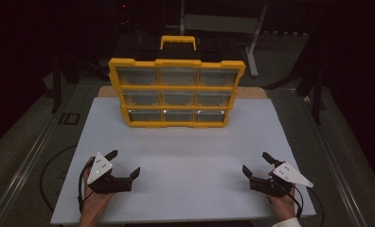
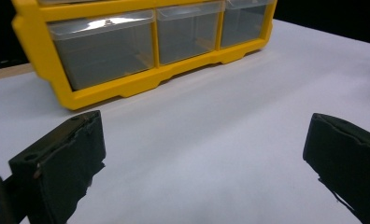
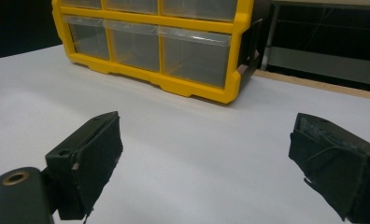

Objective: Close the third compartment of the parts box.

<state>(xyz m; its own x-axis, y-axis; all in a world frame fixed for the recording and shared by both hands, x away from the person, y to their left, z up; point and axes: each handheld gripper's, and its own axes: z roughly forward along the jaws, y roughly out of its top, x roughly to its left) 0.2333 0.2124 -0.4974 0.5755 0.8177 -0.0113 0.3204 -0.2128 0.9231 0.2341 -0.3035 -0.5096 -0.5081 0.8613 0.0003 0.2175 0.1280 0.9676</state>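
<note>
A yellow drawer organizer (image 1: 176,88) with clear plastic drawers and a yellow handle stands upright at the far middle of the white board (image 1: 185,151). My left gripper (image 1: 125,162) rests near the board's front left corner, held by a hand, its jaws spread wide with nothing between them. Near the front right corner, my right gripper (image 1: 255,162) is open too, also with nothing in it. In the left gripper view the left gripper (image 2: 204,140) faces the organizer's (image 2: 127,86) bottom drawer row over bare board. In the right gripper view the right gripper (image 3: 206,140) looks toward the organizer's (image 3: 192,88) lower right corner.
A grey metal stand (image 1: 252,33) rises behind the organizer at the back right. A strip of wooden tabletop (image 3: 314,81) shows past the board's far edge. A cable (image 1: 46,175) loops off the board's left side. Dark flooring surrounds the table.
</note>
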